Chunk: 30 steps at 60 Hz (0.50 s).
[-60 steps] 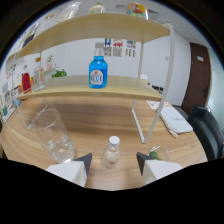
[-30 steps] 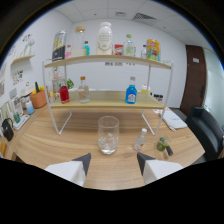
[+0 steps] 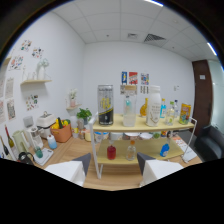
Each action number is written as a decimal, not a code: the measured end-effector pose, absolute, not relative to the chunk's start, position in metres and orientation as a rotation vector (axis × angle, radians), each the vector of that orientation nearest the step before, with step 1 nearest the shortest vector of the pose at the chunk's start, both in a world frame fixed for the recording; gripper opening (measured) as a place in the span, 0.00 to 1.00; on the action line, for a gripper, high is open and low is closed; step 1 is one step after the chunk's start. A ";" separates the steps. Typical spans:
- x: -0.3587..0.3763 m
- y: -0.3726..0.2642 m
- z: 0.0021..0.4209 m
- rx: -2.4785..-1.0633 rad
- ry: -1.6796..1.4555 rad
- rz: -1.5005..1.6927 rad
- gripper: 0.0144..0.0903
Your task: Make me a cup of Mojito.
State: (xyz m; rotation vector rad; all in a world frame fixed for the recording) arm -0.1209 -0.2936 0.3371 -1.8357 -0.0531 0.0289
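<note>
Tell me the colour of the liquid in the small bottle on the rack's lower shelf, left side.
Red, seen in the gripper view: the small bottle.

Soft, evenly lit office view, blurring throughout.

Ceiling panels are glowing bright overhead, washing the white wall in flat light; shadows are staying faint under the shelf. Fisheye distortion is bending everything toward a dark circular rim. Labels and posters are smearing past reading. The tongs are showing pale and fuzzy against black.
</note>
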 end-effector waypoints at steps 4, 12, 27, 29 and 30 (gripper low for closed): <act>-0.136 -0.279 0.357 -1.805 -0.057 0.033 0.95; -0.154 -0.244 0.384 -1.767 -0.068 0.044 0.95; -0.164 -0.164 0.414 -1.722 -0.044 0.056 0.95; -0.164 -0.154 0.416 -1.722 -0.035 0.059 0.95; -0.165 -0.149 0.416 -1.722 -0.032 0.061 0.95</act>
